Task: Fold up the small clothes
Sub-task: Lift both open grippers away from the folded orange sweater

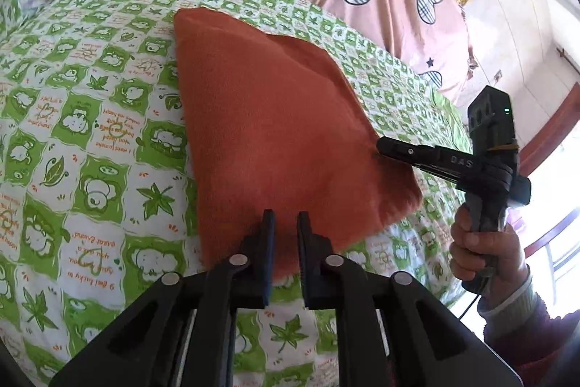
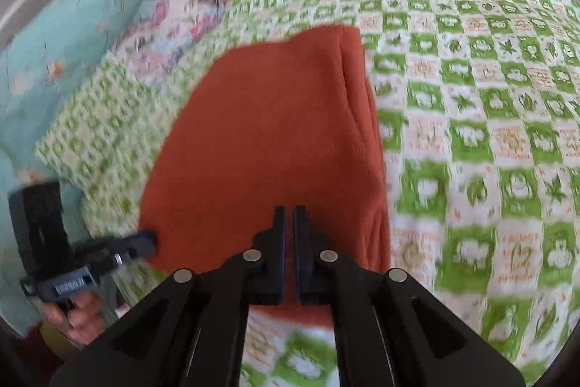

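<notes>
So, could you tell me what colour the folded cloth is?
Rust orange, plain; the cloth shows best in the left wrist view.

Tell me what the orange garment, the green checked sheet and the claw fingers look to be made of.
Orange garment: soft matte knit or fleece, probably; fuzzy edges, no sheen. Green checked sheet: thin printed woven cloth, likely cotton; flat print, small creases. Left claw fingers: rigid matte black plastic, apparently, with silver metal pivot pins; the inner pads look dark blue, maybe rubber.
</notes>
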The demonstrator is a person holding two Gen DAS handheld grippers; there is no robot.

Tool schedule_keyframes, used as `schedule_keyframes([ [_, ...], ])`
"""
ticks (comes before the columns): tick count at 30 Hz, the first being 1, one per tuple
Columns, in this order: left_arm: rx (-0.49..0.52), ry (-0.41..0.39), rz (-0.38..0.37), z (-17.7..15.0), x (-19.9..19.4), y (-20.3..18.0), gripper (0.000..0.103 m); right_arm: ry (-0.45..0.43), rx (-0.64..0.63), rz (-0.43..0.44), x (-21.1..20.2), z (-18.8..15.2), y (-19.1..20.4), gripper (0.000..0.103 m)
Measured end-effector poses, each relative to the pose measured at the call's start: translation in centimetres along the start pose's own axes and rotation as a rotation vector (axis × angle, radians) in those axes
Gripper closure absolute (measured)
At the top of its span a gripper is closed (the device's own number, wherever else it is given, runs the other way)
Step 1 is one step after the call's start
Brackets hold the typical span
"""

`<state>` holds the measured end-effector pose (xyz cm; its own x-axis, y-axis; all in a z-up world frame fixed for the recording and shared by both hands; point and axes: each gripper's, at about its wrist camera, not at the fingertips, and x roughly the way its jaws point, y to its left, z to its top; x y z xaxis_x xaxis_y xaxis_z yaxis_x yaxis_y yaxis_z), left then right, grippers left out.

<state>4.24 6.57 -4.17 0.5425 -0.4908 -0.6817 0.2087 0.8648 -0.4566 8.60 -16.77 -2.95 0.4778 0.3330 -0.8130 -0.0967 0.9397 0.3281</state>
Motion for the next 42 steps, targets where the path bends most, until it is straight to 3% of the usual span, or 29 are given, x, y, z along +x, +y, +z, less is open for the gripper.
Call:
schedule_keyframes([
  [2, 0.008, 0.017, 0.029, -0.7, 0.4, 0.1, 0.089, 0.03, -0.018, -0.056, 1.2, -2.0, -0.8, 0.099],
  [6, -0.01, 0.027, 0.047, -1.6, 1.3, 0.7, 0.09, -0.034, 0.024, -0.02, 0.5, -2.8, -1.7, 0.1],
  [20, -0.01, -0.002, 0.134, -2.5, 0.4, -0.4, 0.089, -0.049, 0.051, -0.058, -2.0, -4.5, -1.7, 0.098],
  [25, -0.004, 0.002, 0.164, -3.0, -0.9, -1.2, 0.078, -0.051, 0.059, -0.05, -3.7, -5.3, -1.0, 0.093],
  [26, -0.004, 0.002, 0.17, -3.1, -1.2, -1.3, 0.072, -0.051, 0.054, -0.051, -3.9, -5.4, -0.8, 0.084],
  [27, -0.003, 0.001, 0.177, -3.2, -1.5, -1.5, 0.065, -0.053, 0.047, -0.051, -4.1, -5.6, -0.6, 0.067],
  [29, 0.005, -0.001, 0.198, -3.3, -2.0, -1.7, 0.051, -0.065, 0.034, -0.045, -4.7, -6.0, 0.2, 0.047],
  [30, 0.009, -0.005, 0.214, -3.5, -2.4, -1.9, 0.042, -0.073, 0.027, -0.042, -5.0, -6.2, 0.5, 0.047],
  [33, 0.019, -0.016, 0.257, -3.9, -3.1, -2.0, 0.029, -0.072, 0.01, -0.041, -5.4, -6.9, 1.2, 0.047],
  [36, 0.009, -0.014, 0.275, -4.3, -3.6, -1.8, 0.022, -0.063, 0.005, -0.046, -5.7, -7.5, 1.3, 0.047],
  [42, 0.009, -0.002, 0.325, -5.3, -4.2, -1.3, 0.021, -0.036, 0.011, -0.057, -5.8, -8.5, 1.2, 0.045],
])
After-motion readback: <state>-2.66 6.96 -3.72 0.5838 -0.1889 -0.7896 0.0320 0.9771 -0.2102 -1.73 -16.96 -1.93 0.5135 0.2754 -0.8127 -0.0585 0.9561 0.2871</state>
